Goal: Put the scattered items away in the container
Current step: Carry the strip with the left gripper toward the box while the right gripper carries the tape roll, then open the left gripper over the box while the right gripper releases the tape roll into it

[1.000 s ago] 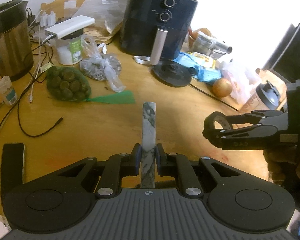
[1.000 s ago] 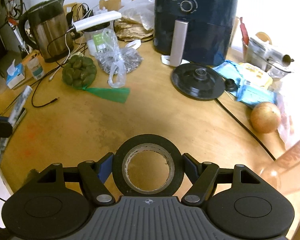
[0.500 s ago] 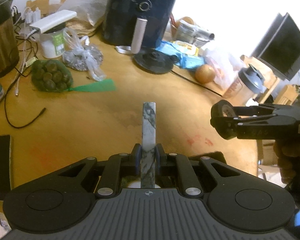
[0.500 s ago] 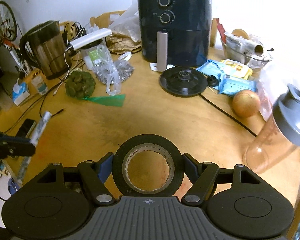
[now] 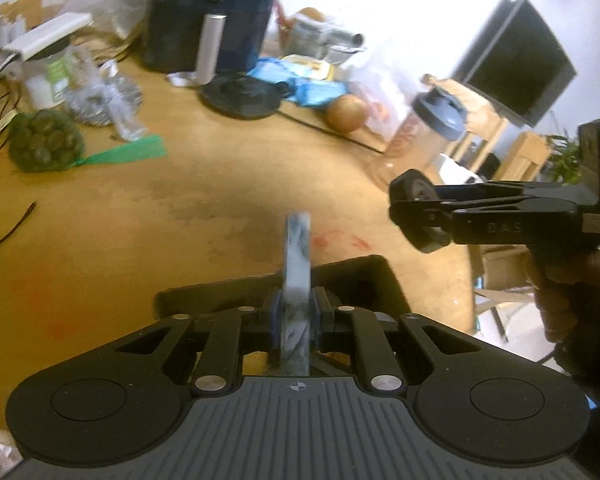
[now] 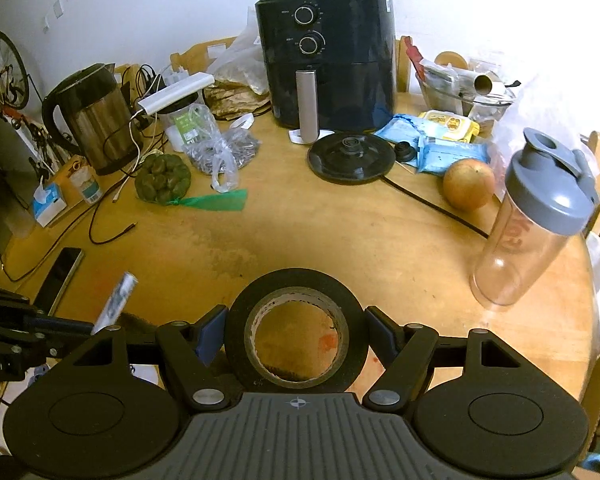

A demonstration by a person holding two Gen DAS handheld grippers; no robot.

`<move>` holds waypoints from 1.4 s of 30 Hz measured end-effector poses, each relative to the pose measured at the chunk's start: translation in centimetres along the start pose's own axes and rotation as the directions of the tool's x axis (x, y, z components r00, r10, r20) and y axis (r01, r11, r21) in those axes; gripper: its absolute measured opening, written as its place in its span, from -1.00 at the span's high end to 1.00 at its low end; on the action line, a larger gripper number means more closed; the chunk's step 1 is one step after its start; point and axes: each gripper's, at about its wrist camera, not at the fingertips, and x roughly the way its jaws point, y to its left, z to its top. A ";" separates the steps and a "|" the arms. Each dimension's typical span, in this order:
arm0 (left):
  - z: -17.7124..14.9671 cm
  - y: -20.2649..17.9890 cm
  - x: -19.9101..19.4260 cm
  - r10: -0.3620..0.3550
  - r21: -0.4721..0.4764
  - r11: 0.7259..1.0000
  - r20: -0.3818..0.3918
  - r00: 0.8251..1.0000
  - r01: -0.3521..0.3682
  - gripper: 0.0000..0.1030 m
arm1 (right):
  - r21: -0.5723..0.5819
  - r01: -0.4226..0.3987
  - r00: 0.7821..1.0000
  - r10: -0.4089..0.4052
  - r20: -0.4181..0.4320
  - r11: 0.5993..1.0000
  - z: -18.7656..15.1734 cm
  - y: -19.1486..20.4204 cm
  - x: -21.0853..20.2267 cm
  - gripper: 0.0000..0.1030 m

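Right wrist: claw (image 6: pixel 296 340) grips glossy round tape roll (image 6: pixel 296 328); left claw (image 5: pixel 296 312) clamps marbled bar (image 5: pixel 298 248).

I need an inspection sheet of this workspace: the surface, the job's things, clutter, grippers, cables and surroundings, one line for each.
Surface: round wooden table, stained, with red marks near its front edge.
Job's things: marbled stick in the left gripper; black tape roll in the right gripper; black container under the left gripper.
Clutter: air fryer, kettle, kettle base, netted bag, onion, shaker bottle, phone.
Grippers: both jaws shut on their items.
Cables: black cable from the kettle base; loose black lead at the left.
Surroundings: bicycle, dark screen.
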 end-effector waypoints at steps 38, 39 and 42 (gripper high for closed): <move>-1.6 0.8 -3.5 0.373 -0.058 0.928 0.119 0.920 -0.369 -1.00 | -0.094 -0.211 0.976 0.205 -0.070 0.973 -3.3 6.9 0.3 -0.73; -1.6 0.8 -3.5 0.386 -0.051 0.922 0.115 0.915 -0.383 -1.00 | -0.101 -0.213 0.976 0.207 -0.064 0.972 -3.3 7.1 0.2 -0.88; -1.6 0.8 -3.6 0.411 -0.039 0.912 0.113 0.905 -0.409 -1.00 | -0.104 -0.206 0.977 0.199 -0.070 0.973 -3.5 7.0 0.3 -0.91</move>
